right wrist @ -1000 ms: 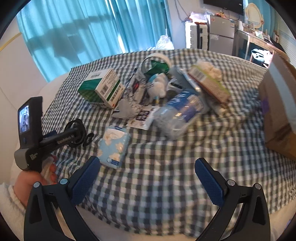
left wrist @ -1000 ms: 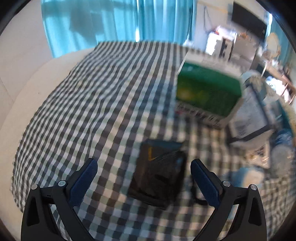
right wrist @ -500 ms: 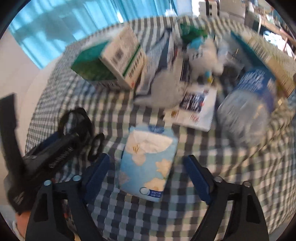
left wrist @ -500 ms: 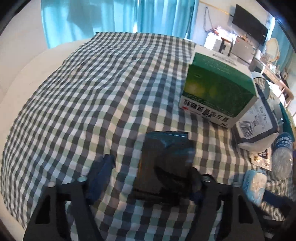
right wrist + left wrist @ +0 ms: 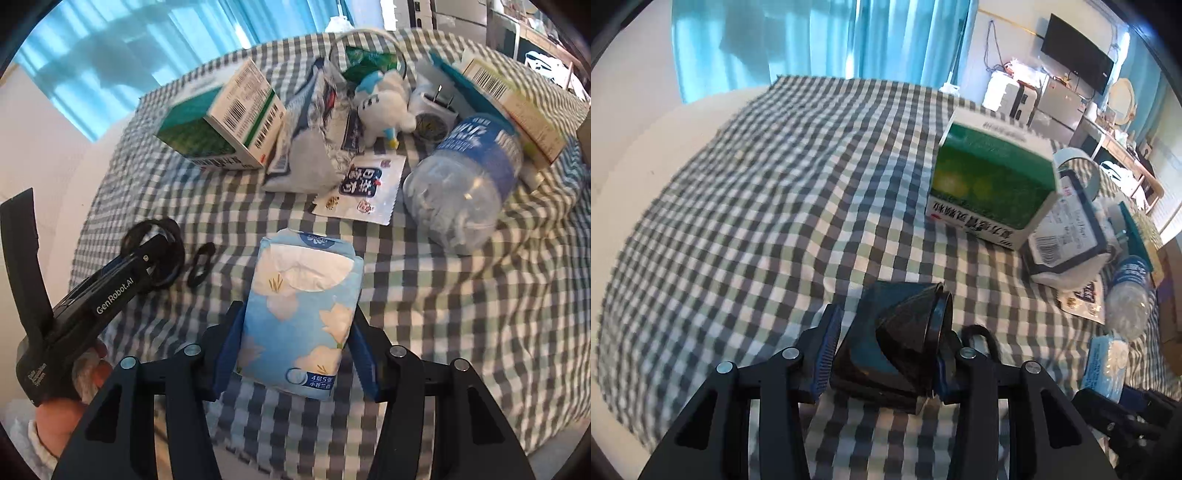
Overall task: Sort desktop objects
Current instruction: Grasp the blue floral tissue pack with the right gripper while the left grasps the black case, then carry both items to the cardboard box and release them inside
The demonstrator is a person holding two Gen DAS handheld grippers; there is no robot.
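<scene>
Both grippers, spread wide a second ago, have now closed: the left gripper (image 5: 882, 354) clamps the black pouch (image 5: 890, 347) and the right gripper (image 5: 295, 343) clamps the tissue pack (image 5: 299, 314), both on the checked cloth (image 5: 775, 192), ready for sorting.
</scene>
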